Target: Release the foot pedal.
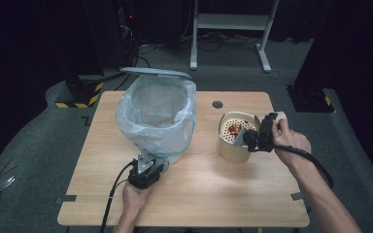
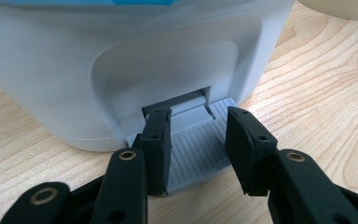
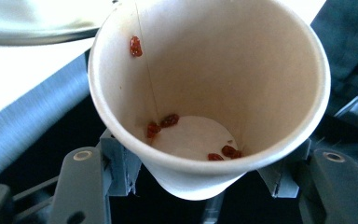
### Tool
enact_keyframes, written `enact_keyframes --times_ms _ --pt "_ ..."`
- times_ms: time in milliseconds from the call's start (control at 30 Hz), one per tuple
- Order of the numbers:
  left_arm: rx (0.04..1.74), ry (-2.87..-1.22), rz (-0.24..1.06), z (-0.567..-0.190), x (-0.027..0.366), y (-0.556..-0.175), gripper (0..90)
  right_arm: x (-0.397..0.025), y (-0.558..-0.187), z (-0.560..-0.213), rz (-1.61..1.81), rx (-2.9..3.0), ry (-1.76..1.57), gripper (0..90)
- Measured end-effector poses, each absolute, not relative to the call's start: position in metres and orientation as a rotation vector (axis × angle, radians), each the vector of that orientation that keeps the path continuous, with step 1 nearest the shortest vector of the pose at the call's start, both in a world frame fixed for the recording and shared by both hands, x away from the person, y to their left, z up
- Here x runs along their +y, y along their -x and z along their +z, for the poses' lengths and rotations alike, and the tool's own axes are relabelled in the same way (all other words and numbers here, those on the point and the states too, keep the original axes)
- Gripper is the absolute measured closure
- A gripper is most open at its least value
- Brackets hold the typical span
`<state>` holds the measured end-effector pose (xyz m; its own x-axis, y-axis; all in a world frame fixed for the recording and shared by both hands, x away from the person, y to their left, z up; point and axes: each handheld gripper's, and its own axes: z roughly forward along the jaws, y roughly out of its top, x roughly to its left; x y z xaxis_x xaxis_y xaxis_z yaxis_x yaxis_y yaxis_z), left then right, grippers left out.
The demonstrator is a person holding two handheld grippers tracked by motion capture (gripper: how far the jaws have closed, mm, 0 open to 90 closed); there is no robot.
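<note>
- One paper cup (image 3: 205,93) is present. The right gripper (image 1: 258,137) has its jaws clamped on the cup's outer wall, one on each side, near the base.
- In the right gripper view the open mouth of the cup faces the camera; the cup's long axis runs from rim to base, away from the camera.
- Six red bits (image 3: 169,120) cling inside the cup: one high on the wall, two at the left edge of the base, three at the lower right of the base.
- In the high view the cup is held above the wooden table (image 1: 184,194), right of centre, beside the one pedal bin (image 1: 158,116).
- The bin carries one clear liner bag (image 1: 126,121); its lid (image 1: 155,72) stands raised behind the opening.
- The left gripper (image 2: 198,149) sits at the bin's foot with its jaws apart, over the ribbed grey pedal (image 2: 198,156). Whether they touch the pedal cannot be told.
</note>
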<state>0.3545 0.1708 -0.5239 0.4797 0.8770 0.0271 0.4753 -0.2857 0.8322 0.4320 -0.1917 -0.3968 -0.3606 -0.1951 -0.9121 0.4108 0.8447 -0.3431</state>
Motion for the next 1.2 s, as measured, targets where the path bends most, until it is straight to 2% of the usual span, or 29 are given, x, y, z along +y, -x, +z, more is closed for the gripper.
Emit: enact_keyframes --times_ms 100,167,533,600,1200 --pt "1.123 -1.926 0.635 -0.524 0.171 -0.354 60.7 -0.193 -0.430 -0.400 -0.658 1.850 -0.119 39.6" --pt "1.124 -1.926 0.635 -0.524 0.171 -0.354 60.7 -0.199 -0.431 -0.393 -0.551 1.881 -0.222 39.4" --pt "1.124 -1.926 0.635 -0.524 0.171 -0.354 60.7 -0.210 -0.425 -0.399 -0.436 1.937 -0.339 38.9" --pt "1.124 -1.926 0.636 -0.524 0.171 -0.354 60.7 -0.216 -0.423 -0.391 -0.279 1.998 -0.458 38.8" --pt "1.125 -1.924 0.634 -0.524 0.171 -0.355 60.7 -0.246 -0.406 -0.383 0.208 2.081 -0.745 38.7"
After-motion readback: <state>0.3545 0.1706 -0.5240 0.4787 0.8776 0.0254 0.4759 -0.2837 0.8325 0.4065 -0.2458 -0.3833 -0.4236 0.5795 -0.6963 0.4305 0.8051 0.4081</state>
